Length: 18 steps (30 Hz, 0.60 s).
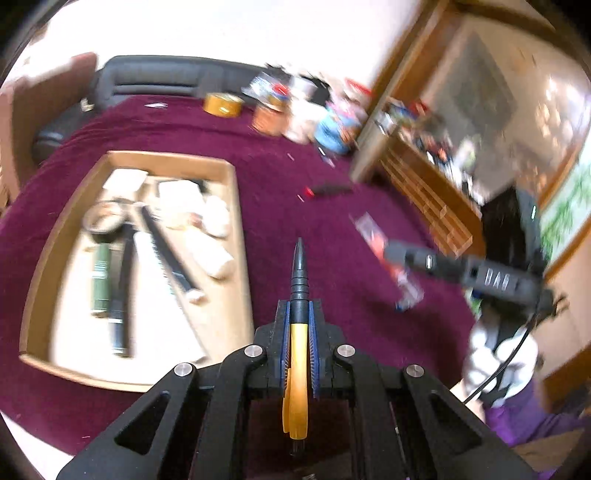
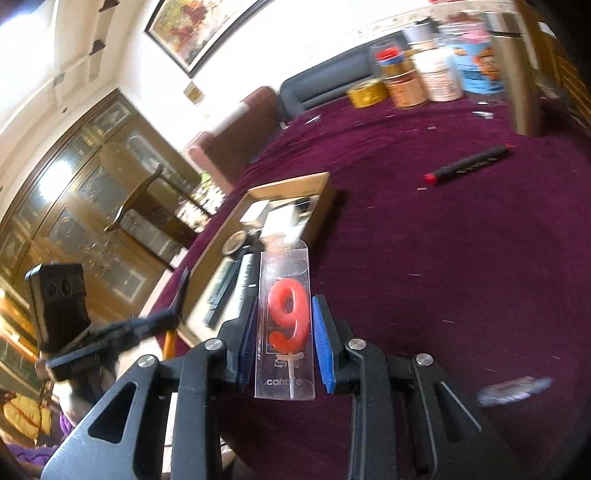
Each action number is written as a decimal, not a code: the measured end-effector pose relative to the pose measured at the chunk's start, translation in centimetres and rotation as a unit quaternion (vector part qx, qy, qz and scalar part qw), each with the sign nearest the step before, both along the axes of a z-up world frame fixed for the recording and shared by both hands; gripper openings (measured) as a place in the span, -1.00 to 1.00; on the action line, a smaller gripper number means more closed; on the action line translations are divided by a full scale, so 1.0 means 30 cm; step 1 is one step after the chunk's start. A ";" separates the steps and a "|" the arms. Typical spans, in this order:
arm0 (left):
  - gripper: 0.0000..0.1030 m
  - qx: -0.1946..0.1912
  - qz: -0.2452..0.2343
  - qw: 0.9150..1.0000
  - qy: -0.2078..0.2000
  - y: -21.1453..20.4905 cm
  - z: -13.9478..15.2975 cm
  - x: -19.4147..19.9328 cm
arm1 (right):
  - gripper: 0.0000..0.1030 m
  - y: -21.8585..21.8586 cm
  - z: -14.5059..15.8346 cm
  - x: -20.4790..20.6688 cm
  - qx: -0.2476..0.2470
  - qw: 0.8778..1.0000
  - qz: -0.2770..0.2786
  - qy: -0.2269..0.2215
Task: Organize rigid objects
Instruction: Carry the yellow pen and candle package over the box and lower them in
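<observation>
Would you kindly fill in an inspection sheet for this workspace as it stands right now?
Surface: maroon tablecloth, scattered small specks.
Job's things: cardboard tray holding blurred tools and white items; black crayon with red tip loose on the cloth; small wrapped item near the edge.
Clutter: tape rolls and tubs at the far end.
Grippers: left gripper shut on a yellow and black pen; right gripper shut on a boxed number 9 candle.
Cables: black cable by the right gripper.
Surroundings: glass-fronted cabinet, sofa, framed picture.
</observation>
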<state>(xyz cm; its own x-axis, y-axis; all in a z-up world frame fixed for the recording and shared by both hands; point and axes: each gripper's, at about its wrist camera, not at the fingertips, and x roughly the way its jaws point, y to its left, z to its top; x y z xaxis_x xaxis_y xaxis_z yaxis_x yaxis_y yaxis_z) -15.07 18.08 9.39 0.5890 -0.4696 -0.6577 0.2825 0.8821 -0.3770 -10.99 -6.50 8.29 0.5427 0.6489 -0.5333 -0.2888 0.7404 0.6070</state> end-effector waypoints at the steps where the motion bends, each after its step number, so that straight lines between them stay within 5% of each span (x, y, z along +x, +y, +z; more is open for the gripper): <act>1: -0.87 -0.008 0.017 1.000 -0.001 0.059 0.014 0.000 | -0.48 0.026 0.003 0.009 0.001 1.000 0.008 0.001; 9: -0.87 0.003 0.146 0.988 0.045 0.367 -0.075 0.088 | -0.48 0.286 -0.017 0.082 -0.011 0.997 0.077 0.022; 18: -0.86 0.053 0.187 0.977 0.087 0.445 -0.205 0.162 | -0.48 0.527 -0.093 0.132 -0.034 0.989 0.132 0.057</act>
<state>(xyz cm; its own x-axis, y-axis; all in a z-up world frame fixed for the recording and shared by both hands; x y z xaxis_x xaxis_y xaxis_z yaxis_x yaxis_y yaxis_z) -10.20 31.43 3.24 0.5816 -0.1670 -0.7961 -0.1275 0.9479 -0.2919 -7.02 9.32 5.50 0.2926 0.7211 -0.6280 -0.4102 0.6879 0.5988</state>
